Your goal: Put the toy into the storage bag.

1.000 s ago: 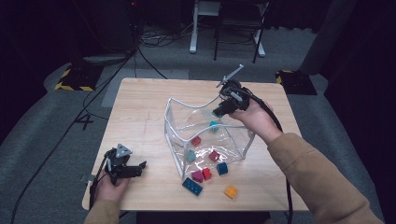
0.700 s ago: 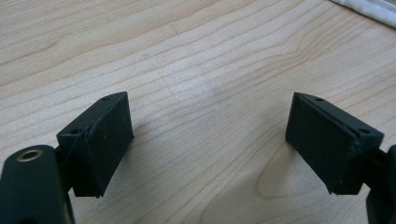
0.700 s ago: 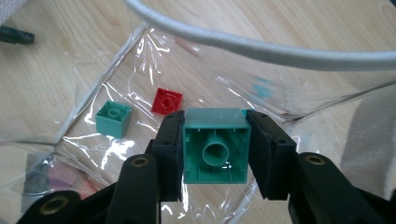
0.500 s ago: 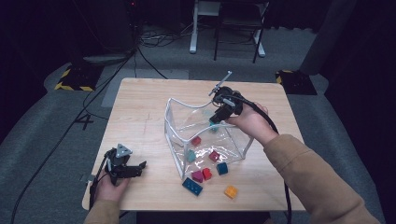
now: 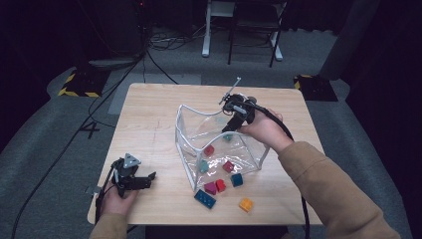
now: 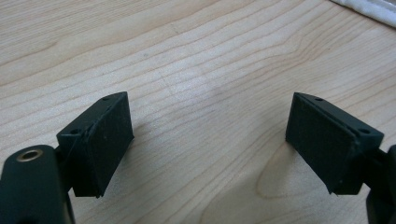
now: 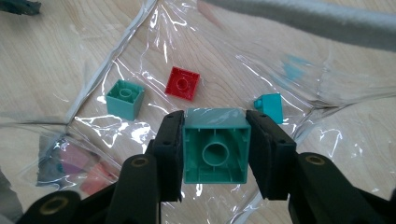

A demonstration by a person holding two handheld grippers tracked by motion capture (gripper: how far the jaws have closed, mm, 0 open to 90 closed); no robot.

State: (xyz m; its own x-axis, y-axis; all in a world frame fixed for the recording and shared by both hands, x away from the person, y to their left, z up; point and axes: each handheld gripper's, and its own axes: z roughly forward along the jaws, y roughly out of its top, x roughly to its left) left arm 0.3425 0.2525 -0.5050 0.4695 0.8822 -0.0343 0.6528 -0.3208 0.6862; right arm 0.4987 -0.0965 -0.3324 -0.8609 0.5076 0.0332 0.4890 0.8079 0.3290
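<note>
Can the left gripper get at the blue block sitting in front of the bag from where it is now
Probably yes. The left gripper is open and rests on bare table, and the blue block lies outside the clear bag, with nothing between them.

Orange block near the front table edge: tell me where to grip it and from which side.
Judging by the high view, the orange block lies alone on bare wood, outside the clear bag. Bring the open left hand-held gripper down from above and close on two opposite flat side faces.

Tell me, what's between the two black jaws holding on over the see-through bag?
A teal block, hollow side facing the camera, clamped in the right gripper. The right gripper view shows it.
</note>
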